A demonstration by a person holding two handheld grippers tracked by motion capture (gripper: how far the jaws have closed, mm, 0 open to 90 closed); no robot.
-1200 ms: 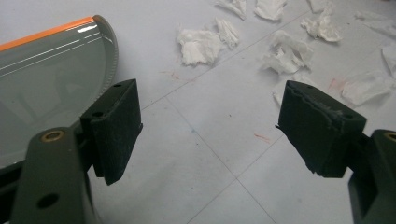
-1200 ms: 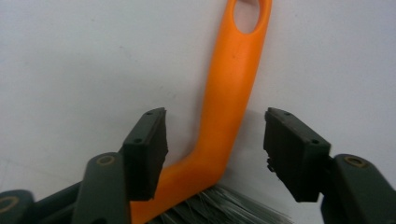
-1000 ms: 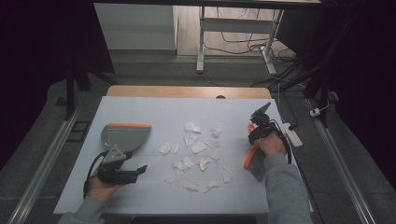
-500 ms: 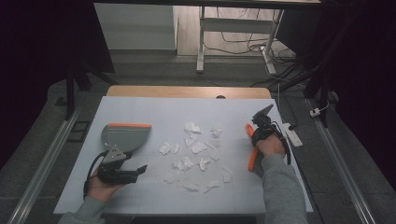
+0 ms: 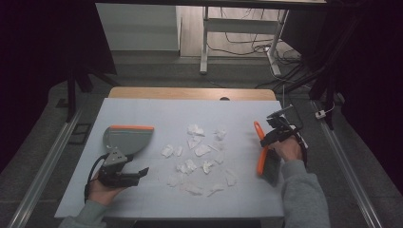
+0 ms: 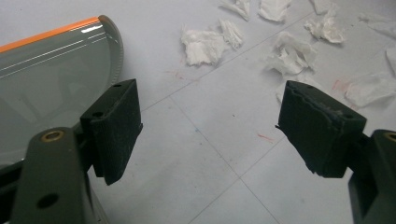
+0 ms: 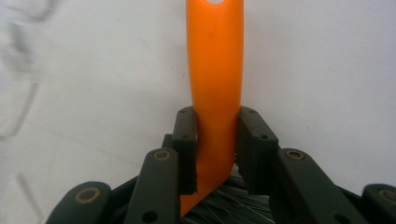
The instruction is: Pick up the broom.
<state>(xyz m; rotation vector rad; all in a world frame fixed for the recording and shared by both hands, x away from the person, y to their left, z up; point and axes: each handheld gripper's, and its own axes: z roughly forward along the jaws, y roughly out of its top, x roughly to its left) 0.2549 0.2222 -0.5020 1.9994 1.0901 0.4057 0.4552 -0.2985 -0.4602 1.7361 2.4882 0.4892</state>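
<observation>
My right gripper [image 7: 215, 149] has its fingers clamped on the brush [image 5: 261, 149] by its stiff orange handle, bristles trailing; it feels light and rigid. My left gripper [image 6: 224, 135] gapes empty beside the dustpan [image 5: 124, 138]. Paper scraps [image 5: 197, 152], featherlight and crumpled, lie between dustpan and brush on the surface [image 5: 142, 111].

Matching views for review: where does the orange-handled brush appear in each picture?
High view: brush at right, clamped in the right gripper.
Left gripper view: not in it.
Right gripper view: its orange handle rises centre, between the jaws.
Shared landmark: white paper scraps.
</observation>
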